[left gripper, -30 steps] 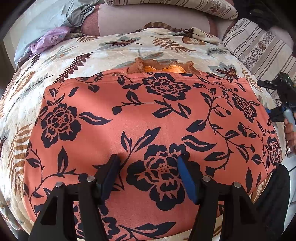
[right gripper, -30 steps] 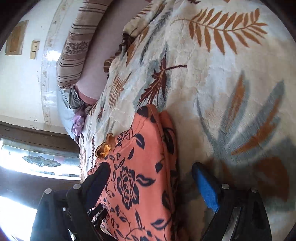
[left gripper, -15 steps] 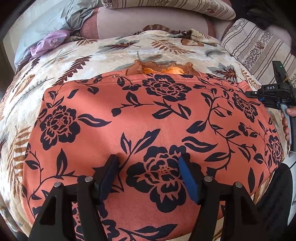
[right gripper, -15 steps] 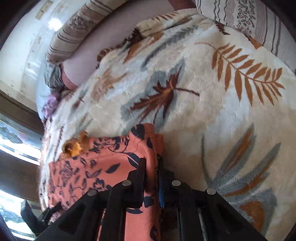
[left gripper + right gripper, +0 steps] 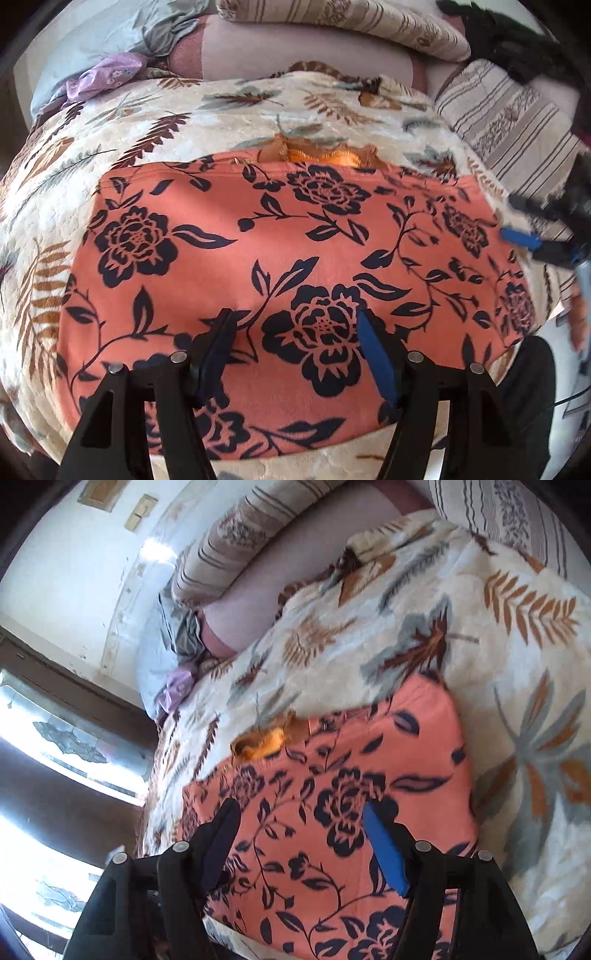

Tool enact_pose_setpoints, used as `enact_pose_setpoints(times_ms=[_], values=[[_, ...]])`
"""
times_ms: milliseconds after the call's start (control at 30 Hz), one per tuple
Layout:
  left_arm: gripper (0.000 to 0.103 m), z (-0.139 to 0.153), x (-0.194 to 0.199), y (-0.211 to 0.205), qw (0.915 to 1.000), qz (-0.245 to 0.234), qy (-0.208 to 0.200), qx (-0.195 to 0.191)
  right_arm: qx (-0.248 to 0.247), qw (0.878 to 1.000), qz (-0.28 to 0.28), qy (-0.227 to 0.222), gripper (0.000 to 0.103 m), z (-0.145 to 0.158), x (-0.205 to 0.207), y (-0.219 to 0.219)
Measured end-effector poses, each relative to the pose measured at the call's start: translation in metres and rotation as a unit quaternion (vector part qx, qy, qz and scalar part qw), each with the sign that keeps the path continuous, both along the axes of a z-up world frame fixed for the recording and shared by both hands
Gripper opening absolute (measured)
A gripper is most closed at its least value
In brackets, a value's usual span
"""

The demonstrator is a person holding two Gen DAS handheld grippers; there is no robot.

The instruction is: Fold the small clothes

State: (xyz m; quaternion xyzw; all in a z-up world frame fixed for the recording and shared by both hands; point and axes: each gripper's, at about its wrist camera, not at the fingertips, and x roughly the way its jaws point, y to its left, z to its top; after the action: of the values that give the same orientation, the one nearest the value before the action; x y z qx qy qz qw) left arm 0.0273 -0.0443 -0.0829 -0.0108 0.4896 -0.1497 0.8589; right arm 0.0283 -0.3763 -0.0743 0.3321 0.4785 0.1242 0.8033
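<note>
Cloth is what fills both our views: the coral floral garment (image 5: 295,258) lies spread flat on the leaf-patterned blanket (image 5: 110,147), directly beneath and ahead of both claws. Our left gripper (image 5: 295,347) hovers with its jaws parted over the near middle of the fabric, a large printed flower showing between the two pads, and nothing pinched. Our right gripper (image 5: 299,834) also stands released; its jaws have just been opening, and only flat cloth shows between them, none of it lifted or caught. From the left claw, the right one appears off to the far right, blurred, beside the garment's right-hand edge. From the right claw, that edge (image 5: 458,738) runs ahead and to the right of the blue pad, looking thick and doubled, which we judge to be a fold laid over on that side. Beyond the far hem, ahead of both claws, an orange ruffled piece (image 5: 325,155) peeks out, partly under the coral cloth; whether it belongs to the same garment we cannot tell. We think the garment sits smoothed and squared like this so the next fold lands evenly, and both claws stay unclenched above it so as not to drag the slippery fabric out of line. Further ahead of the left claw lie striped pillows (image 5: 517,125) and a small lilac item (image 5: 107,74), well apart from our work. We judge the folding to be partway done.
</note>
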Motion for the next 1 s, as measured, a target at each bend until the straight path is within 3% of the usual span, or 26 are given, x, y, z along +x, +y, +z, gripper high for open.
enact_pose_setpoints(times_ms=[100,167,200,233,267,333,400,433,500,667,867,933,1000], values=[[0.069,0.016,-0.026,0.041,0.9989,0.033,-0.022,-0.025,0.009,0.999,-0.007,0.031,0.072,-0.031,-0.008,0.001],[0.068,-0.003,-0.029,0.074,0.9967,0.078,0.024,0.005,0.014,1.000,-0.010,0.021,0.072,-0.036,-0.012,-0.003],[0.050,-0.021,-0.028,0.092,0.9915,0.107,0.069,0.025,0.019,0.999,-0.014,0.023,0.072,-0.037,-0.012,-0.004],[0.036,-0.031,-0.031,0.111,0.9882,0.124,0.089,0.008,0.021,0.999,-0.016,0.026,0.072,-0.036,-0.011,-0.005],[0.031,-0.027,-0.036,0.126,0.9873,0.132,0.084,-0.029,0.021,0.999,-0.017,0.029,0.072,-0.036,-0.010,-0.006],[0.026,-0.019,-0.038,0.146,0.9813,0.151,0.100,-0.065,0.017,0.999,-0.017,0.032,0.072,-0.036,-0.011,-0.006],[0.033,-0.009,-0.033,0.160,0.9778,0.161,0.089,-0.102,0.012,0.999,-0.017,0.031,0.072,-0.036,-0.010,-0.005],[0.049,-0.005,-0.027,0.165,0.9765,0.165,0.081,-0.112,0.012,0.999,-0.018,0.031,0.072,-0.036,-0.010,-0.004],[0.071,0.000,-0.010,0.168,0.9750,0.170,0.071,-0.125,0.014,0.999,-0.023,0.032,0.072,-0.036,-0.010,-0.004],[0.071,-0.002,0.060,0.158,0.9738,0.143,0.071,-0.162,0.027,0.999,-0.028,0.033,0.072,-0.038,-0.010,-0.007],[0.070,-0.034,0.142,0.160,0.9695,0.159,0.122,-0.141,0.030,0.999,-0.024,0.032,0.072,-0.040,-0.010,-0.009],[0.028,-0.043,0.159,0.159,0.9742,0.165,0.122,-0.095,0.031,0.999,-0.022,0.030,0.072,-0.040,-0.011,-0.010],[0.027,-0.044,0.170,0.169,0.9689,0.179,0.125,-0.117,0.034,0.999,-0.021,0.029,0.072,-0.041,-0.011,-0.011]])
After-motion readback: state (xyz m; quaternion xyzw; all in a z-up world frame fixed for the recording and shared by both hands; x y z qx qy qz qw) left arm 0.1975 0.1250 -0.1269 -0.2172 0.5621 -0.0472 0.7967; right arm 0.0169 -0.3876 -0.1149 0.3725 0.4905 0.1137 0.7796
